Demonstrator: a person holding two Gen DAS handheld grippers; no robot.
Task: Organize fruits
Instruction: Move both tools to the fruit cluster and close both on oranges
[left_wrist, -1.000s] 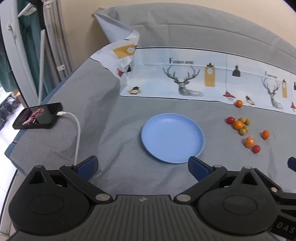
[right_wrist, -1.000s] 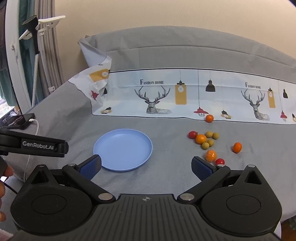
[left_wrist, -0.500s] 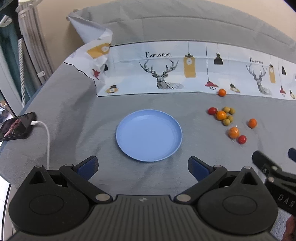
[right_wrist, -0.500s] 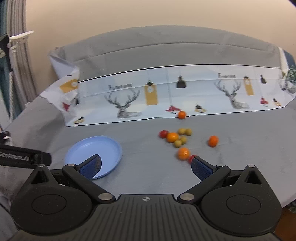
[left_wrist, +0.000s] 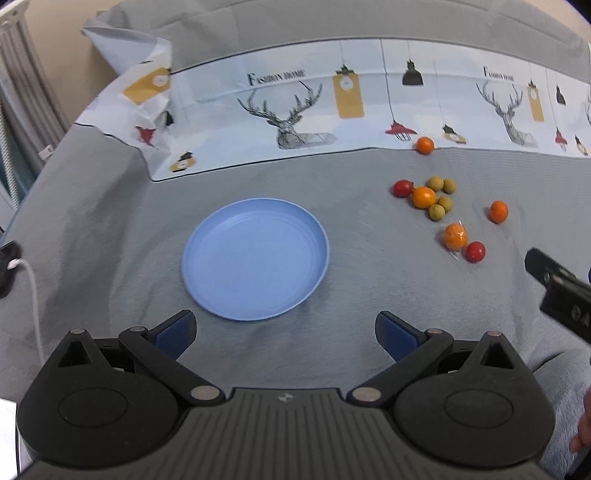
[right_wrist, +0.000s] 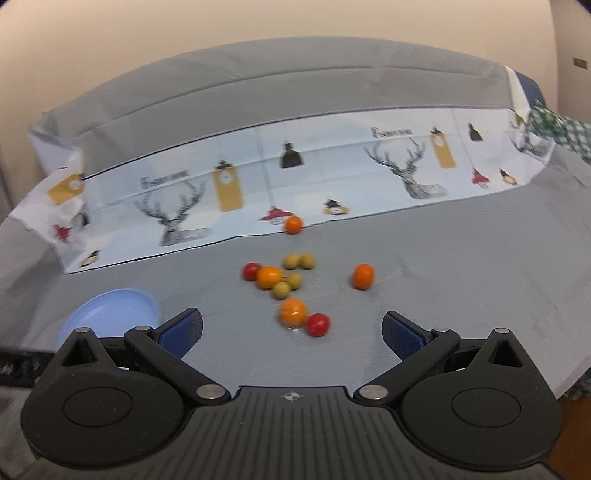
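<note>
Fruits: small red, orange and olive-green pieces, loose on grey cloth, at 3 o'clock from blue plate, well apart. Left gripper: jaws spread wide, nothing held. Right gripper: jaws spread wide, nothing held, red fruit just ahead.

We hold our left gripper, a black two-finger tool with blue pads, low and level with its jaws spread wide and nothing between them. Our right gripper, of the same black build with blue pads, also stands wide apart and empty. From the left wrist view, its dark body juts in at the right edge, near our own fingertips.
</note>
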